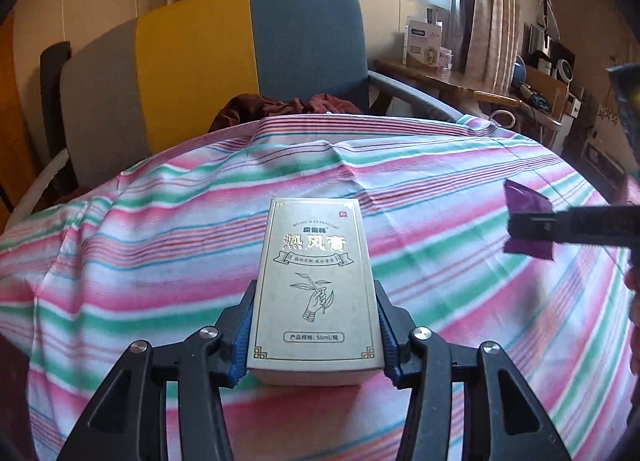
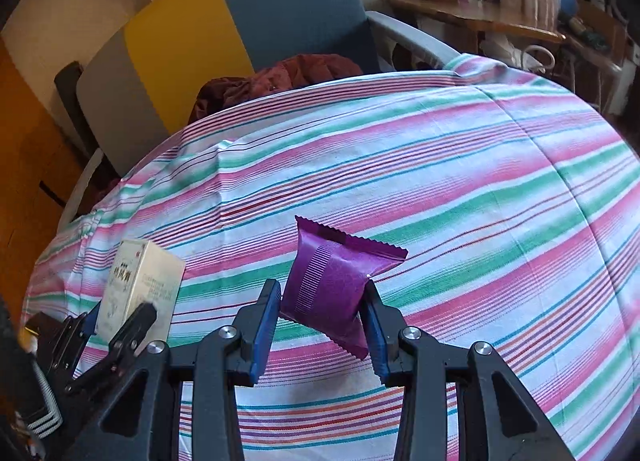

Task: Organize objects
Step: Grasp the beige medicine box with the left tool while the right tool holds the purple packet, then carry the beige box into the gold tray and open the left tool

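Note:
My left gripper [image 1: 315, 325] is shut on a pale gold box [image 1: 314, 281] with Chinese lettering, held over the striped tablecloth [image 1: 160, 229]. The box also shows at the lower left of the right wrist view [image 2: 138, 285], clamped in the left gripper [image 2: 116, 321]. My right gripper [image 2: 322, 313] is shut on a purple foil packet [image 2: 332, 281], held above the cloth. In the left wrist view the packet [image 1: 524, 203] and the right gripper [image 1: 532, 225] show at the right edge.
The table is covered by a pink, green and white striped cloth [image 2: 480, 181]. Behind it stands a grey, yellow and blue sofa chair [image 1: 224, 61] with dark red clothing [image 1: 288, 107] on the seat. A wooden desk [image 1: 440, 81] with boxes stands at the back right.

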`<action>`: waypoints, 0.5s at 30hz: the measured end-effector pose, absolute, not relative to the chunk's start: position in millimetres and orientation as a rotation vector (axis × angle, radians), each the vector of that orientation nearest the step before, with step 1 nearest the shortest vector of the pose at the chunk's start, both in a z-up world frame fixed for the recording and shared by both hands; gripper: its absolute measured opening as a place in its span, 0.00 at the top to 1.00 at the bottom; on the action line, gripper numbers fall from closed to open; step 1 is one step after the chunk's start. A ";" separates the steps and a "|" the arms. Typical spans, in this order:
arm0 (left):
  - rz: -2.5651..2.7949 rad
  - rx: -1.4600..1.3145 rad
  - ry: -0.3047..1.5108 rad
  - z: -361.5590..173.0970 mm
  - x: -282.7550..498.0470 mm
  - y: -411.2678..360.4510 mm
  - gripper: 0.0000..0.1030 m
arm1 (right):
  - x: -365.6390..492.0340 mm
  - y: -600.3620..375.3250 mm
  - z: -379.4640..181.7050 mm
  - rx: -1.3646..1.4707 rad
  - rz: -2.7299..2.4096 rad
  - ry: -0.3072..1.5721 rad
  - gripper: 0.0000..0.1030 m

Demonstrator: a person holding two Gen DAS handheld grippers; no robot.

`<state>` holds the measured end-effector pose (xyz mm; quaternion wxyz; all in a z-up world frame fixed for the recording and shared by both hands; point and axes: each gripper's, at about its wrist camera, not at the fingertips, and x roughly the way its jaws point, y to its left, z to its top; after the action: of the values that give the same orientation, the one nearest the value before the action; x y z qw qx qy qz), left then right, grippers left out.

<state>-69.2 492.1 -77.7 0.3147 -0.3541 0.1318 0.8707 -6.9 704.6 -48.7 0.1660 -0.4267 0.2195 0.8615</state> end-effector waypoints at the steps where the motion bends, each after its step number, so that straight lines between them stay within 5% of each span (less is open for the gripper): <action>1: 2.295 -0.933 0.343 -77.6 -66.7 488.4 0.51 | -7.8 702.8 -48.2 -1.216 2.459 0.612 0.61; 15: 2.252 -0.936 0.242 -55.8 -15.8 415.5 0.51 | -19.9 666.5 -50.0 -1.232 2.570 0.427 0.61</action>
<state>-15.8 415.5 -55.8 0.3386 -0.3592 0.0927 0.8647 -19.9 666.5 -50.0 0.1292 -0.4240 0.1470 0.8843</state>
